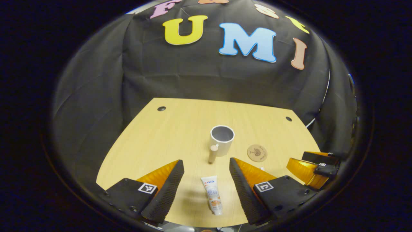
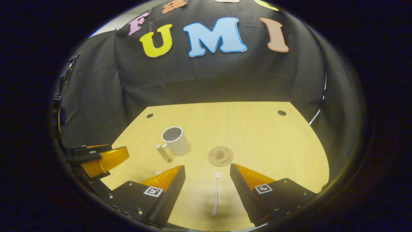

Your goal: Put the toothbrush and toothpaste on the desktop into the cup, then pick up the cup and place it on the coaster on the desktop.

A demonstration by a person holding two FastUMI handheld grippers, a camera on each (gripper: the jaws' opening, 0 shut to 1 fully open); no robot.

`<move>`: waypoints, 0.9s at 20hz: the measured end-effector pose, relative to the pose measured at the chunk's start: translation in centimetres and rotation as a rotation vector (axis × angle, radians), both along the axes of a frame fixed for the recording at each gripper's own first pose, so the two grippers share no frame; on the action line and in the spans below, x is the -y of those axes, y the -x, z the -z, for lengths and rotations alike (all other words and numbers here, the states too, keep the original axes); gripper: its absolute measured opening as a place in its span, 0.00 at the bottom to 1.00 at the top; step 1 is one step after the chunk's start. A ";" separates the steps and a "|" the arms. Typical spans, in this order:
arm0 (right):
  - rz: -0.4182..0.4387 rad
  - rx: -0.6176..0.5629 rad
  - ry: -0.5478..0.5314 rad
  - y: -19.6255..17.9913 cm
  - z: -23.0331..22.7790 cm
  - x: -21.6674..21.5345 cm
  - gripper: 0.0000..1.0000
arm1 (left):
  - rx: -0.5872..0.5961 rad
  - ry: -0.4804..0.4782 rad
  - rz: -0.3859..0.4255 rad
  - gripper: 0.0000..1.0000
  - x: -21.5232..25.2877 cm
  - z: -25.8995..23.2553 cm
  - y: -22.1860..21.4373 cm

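Both grippers spread wide, nothing gripped yet. Left gripper [image 1: 206, 180] hangs over the toothpaste [image 1: 212, 195], which lies flat on the desk [image 1: 154, 135] just in front of the cup [image 1: 221, 140]. Right gripper [image 2: 207, 185] straddles the toothbrush [image 2: 215, 193], near the coaster [image 2: 220, 156] beside the cup. I'd drop straight down, pinch mid-tube, then tip it upright before going into the cup.

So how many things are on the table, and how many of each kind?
Cups: 1, the white cup
Toothpaste tubes: 1, the toothpaste
Toothbrushes: 1, the white toothbrush
Coasters: 1, the round coaster
Total: 4 things on the wooden table
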State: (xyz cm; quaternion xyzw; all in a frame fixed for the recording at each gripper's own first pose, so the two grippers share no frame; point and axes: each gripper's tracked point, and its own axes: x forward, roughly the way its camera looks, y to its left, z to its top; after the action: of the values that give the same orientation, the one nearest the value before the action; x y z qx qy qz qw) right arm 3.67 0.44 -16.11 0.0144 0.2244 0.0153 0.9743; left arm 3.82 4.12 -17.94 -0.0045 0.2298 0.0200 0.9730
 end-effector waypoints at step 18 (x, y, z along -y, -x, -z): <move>0.019 -0.449 -0.004 1.7 14.9 1.5 0.89 | -0.366 -0.009 0.085 0.95 1.9 16.0 -0.1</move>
State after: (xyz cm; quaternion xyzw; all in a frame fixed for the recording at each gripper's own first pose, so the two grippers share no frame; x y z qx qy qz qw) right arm 1.94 -1.04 -31.00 0.0217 0.4355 0.0030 0.8999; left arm 3.88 2.18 -33.97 0.0135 0.4029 -0.0198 0.9149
